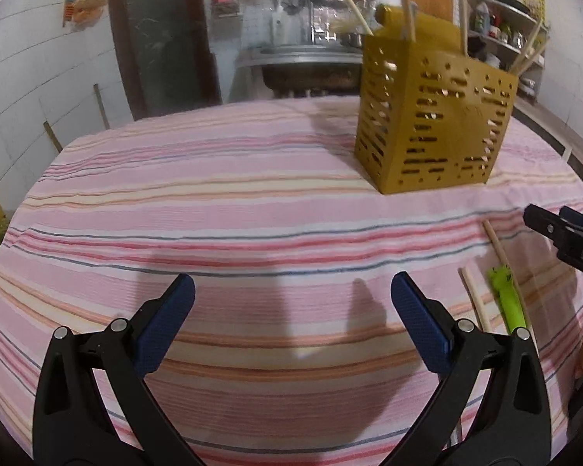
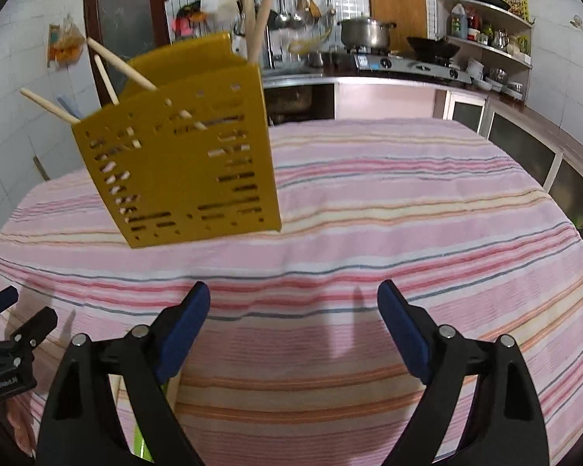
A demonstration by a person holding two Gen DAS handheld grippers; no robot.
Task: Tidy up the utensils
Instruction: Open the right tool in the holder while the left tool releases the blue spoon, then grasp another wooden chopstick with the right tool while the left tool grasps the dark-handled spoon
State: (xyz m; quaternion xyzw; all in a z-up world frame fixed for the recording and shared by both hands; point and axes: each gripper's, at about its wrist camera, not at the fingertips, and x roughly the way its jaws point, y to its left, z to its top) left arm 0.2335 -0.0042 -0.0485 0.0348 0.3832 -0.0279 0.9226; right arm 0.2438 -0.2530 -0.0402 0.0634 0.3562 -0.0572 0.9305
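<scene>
Left gripper (image 1: 291,299) agape, empty; right gripper (image 1: 563,233) marking unreadable.

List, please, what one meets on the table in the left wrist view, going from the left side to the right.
Left gripper, open, at the bottom → yellow utensil holder further back → wooden chopstick → green-handled utensil → right gripper at the edge, all on the striped tablecloth.

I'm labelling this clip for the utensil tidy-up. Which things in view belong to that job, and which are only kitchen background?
Part of the job:
yellow utensil holder, chopsticks already standing in it
loose chopsticks on the striped cloth
green-handled utensil beside them
left gripper and right gripper, both open

Just background:
pot on the stove
cutting board
wall shelf
</scene>
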